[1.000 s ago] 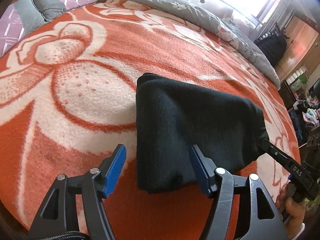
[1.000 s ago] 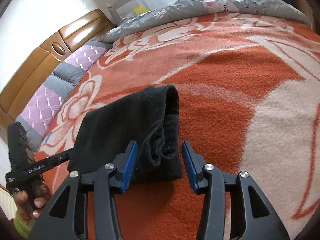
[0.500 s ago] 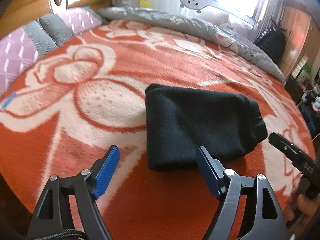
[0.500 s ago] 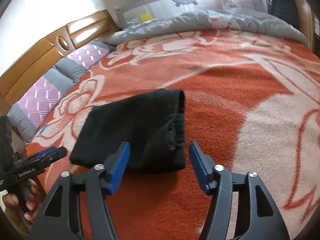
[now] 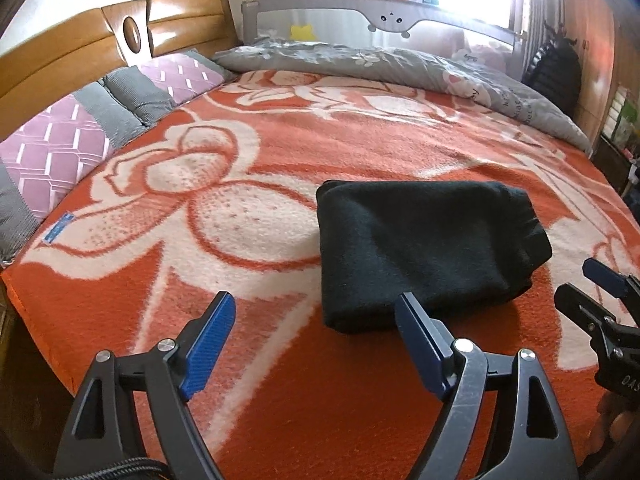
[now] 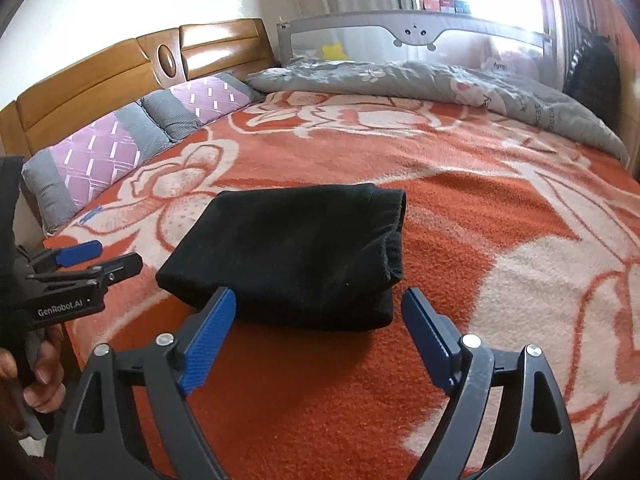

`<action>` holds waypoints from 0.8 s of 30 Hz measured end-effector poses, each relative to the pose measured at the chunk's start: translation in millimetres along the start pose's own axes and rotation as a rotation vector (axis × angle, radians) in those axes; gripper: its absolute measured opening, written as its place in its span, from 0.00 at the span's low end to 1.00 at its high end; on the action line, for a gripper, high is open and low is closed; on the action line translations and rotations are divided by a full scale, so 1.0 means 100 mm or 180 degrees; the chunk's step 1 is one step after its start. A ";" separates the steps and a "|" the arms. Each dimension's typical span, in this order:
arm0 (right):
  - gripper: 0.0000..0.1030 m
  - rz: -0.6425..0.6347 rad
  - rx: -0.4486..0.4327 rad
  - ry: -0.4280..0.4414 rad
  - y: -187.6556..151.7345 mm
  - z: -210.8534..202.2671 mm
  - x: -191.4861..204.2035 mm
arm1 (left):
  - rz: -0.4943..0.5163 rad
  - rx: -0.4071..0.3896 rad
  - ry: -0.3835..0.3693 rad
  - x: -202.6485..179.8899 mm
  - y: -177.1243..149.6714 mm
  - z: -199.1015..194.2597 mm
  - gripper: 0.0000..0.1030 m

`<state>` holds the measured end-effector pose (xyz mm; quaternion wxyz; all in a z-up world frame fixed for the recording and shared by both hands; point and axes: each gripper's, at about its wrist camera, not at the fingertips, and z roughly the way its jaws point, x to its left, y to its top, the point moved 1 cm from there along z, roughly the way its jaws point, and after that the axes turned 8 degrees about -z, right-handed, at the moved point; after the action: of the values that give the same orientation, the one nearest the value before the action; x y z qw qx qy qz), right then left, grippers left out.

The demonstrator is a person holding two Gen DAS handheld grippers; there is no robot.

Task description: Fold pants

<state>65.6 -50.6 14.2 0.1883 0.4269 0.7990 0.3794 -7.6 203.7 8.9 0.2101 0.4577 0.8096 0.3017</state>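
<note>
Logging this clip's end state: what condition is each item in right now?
Black knit pants: folded into a compact bundle, lying free on the blanket.
Left tool: open, empty, short of the pants.
Right tool: open, empty.
Orange floral blanket: spread flat.

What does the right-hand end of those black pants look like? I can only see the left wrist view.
Observer: In the right wrist view, that end of the folded pants shows a gathered cuff with layers stacked under it.
Operator: Is the other gripper squeezing them?
Observer: No. The right gripper is wide open and grips nothing.
Operator: Who holds mine?
Observer: A bare hand holds the left gripper, which is labelled GenRobot.AI.
</note>
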 end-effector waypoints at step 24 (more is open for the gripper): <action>0.95 -0.0236 -0.0178 -0.0051 -0.09 -0.05 0.28 | 0.0131 -0.0168 0.0062 -0.05 -0.11 -0.06 0.86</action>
<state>41.5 -33.0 10.9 0.2205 0.3945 0.8018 0.3909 -15.7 193.2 6.0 0.2080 0.4656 0.7937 0.3316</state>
